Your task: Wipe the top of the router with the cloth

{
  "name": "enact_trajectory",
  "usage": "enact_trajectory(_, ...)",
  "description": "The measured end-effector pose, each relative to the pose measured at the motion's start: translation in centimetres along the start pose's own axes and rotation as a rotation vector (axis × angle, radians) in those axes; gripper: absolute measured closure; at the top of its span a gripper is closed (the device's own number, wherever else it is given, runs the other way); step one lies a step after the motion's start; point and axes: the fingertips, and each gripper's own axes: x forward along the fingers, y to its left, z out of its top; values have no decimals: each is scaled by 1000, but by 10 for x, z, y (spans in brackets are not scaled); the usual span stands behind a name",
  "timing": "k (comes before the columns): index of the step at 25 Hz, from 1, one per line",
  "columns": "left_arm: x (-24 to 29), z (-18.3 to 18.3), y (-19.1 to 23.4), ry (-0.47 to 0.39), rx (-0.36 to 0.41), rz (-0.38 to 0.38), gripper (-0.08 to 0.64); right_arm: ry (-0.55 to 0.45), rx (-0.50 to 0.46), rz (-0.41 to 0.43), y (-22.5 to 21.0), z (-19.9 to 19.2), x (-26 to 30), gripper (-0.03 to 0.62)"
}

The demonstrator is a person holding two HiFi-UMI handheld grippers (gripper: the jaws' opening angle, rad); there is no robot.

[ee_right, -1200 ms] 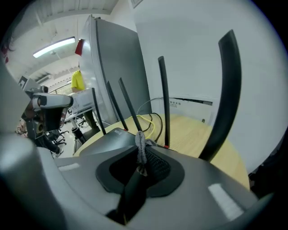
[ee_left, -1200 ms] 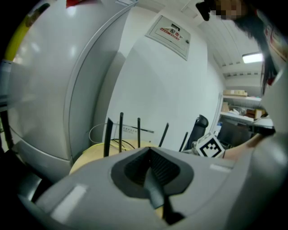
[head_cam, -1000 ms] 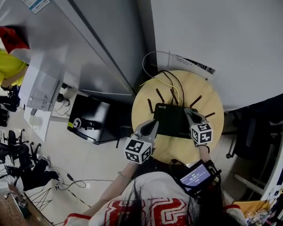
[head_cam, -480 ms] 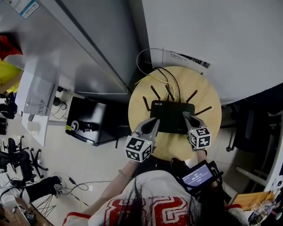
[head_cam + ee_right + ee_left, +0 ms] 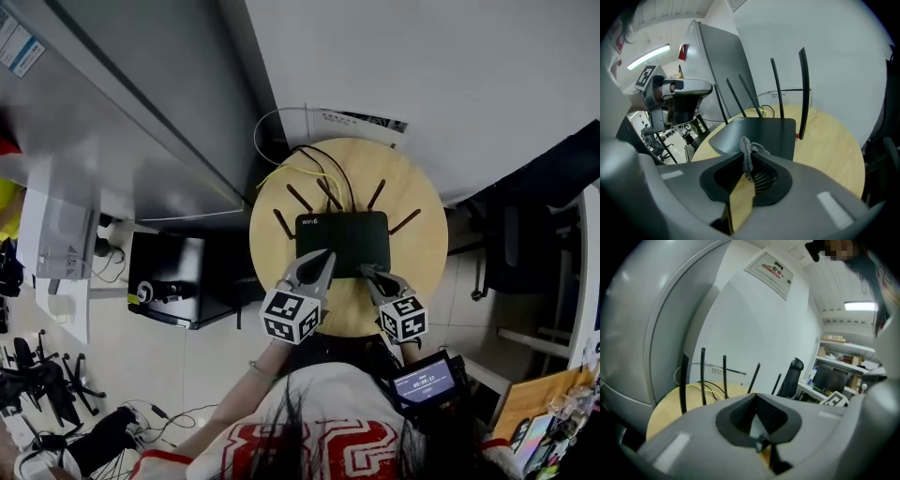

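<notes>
Fingers (image 5: 764,177) of right gripper (image 5: 366,272) are clenched on grey cloth (image 5: 748,151), held at near right edge of router (image 5: 342,240). Left gripper (image 5: 326,255) is pressed closed, empty. Router is set on round wooden table (image 5: 424,246).

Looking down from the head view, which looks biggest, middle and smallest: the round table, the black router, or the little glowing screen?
1. round table
2. router
3. little screen; it sits nearer the camera than the router, so it may really be smaller still.

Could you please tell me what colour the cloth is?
The cloth is grey; it shows best in the right gripper view.
</notes>
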Motion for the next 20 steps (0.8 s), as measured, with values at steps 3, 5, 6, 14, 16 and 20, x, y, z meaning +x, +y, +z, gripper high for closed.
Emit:
enact_trajectory(3, 4, -1, -8, 3, 6, -26, 560, 9, 8, 2, 6, -9, -5, 548)
enact_trajectory(5, 6, -2, -10, 5, 8, -32, 560, 10, 6, -2, 5, -9, -5, 548)
enact_trajectory(6, 5, -2, -9, 5, 9, -32, 560, 6, 4, -7, 2, -6, -5, 548)
enact_trajectory(14, -7, 4, 14, -8, 4, 42, 560, -56, -43, -82, -46, 48, 17, 548)
enact_trajectory(16, -12, 6, 23, -15, 1, 71, 560, -56, -73, -110, -57, 58, 24, 548)
enact_trajectory(20, -21, 10, 40, -25, -11, 127, 560, -41, -97, -167, -77, 66, 34, 548)
